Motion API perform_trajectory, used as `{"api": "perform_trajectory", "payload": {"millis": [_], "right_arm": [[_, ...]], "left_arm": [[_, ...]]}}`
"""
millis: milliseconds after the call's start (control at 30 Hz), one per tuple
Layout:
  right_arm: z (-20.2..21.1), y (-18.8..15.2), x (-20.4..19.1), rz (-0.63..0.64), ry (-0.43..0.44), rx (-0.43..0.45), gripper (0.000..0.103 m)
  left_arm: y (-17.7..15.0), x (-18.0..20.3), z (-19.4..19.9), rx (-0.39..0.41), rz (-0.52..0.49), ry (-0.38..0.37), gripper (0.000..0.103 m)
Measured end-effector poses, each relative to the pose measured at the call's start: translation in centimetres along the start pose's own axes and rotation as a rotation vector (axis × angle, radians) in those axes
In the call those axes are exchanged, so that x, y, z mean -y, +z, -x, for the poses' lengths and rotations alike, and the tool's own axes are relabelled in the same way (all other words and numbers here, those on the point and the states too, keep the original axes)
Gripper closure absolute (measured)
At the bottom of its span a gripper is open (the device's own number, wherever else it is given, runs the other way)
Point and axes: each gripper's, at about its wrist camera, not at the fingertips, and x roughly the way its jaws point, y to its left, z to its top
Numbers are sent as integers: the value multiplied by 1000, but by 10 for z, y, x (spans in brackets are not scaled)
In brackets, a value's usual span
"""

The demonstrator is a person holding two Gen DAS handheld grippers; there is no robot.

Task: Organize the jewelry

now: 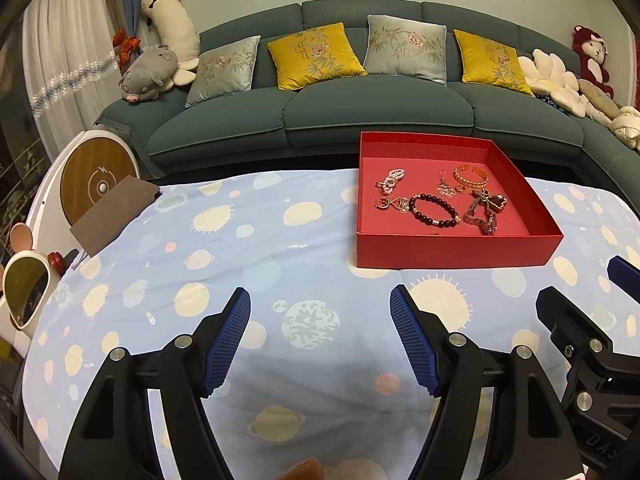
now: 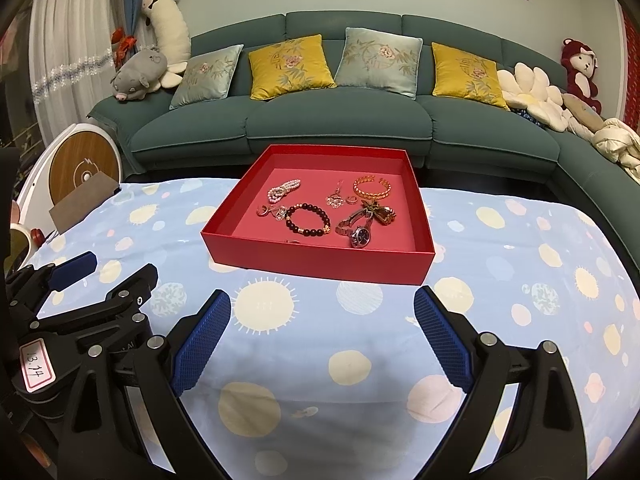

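Observation:
A shallow red box point(image 1: 456, 249) point(image 2: 316, 258) stands on the planet-print cloth, beyond both grippers. Inside lie several pieces: a pearl bracelet point(image 2: 283, 189), a dark bead bracelet point(image 2: 307, 221), a gold bangle point(image 2: 371, 187), a wristwatch point(image 2: 358, 234), a pendant point(image 2: 335, 199) and a small charm point(image 2: 270, 211). My left gripper point(image 1: 320, 308) hovers open over the cloth, left of and in front of the box, with nothing between its blue pads. My right gripper point(image 2: 322, 314) is open and empty too, just before the box's front wall. Each gripper shows at the edge of the other's view.
A blue cloth point(image 1: 224, 264) with planets and suns covers the table. A brown card point(image 1: 112, 216), a round white-and-wood device point(image 1: 94, 176) and a small mirror point(image 1: 24, 292) sit at the left edge. A green sofa point(image 2: 340, 124) with cushions and plush toys runs behind.

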Motion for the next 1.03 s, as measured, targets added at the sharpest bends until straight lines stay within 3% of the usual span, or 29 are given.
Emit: {"api": "perform_trajectory", "payload": {"millis": [1033], "right_arm": [[2, 1, 0, -9, -10, 4, 12]], "left_arm": [[-1, -3, -5, -9, 29, -34, 29]]}}
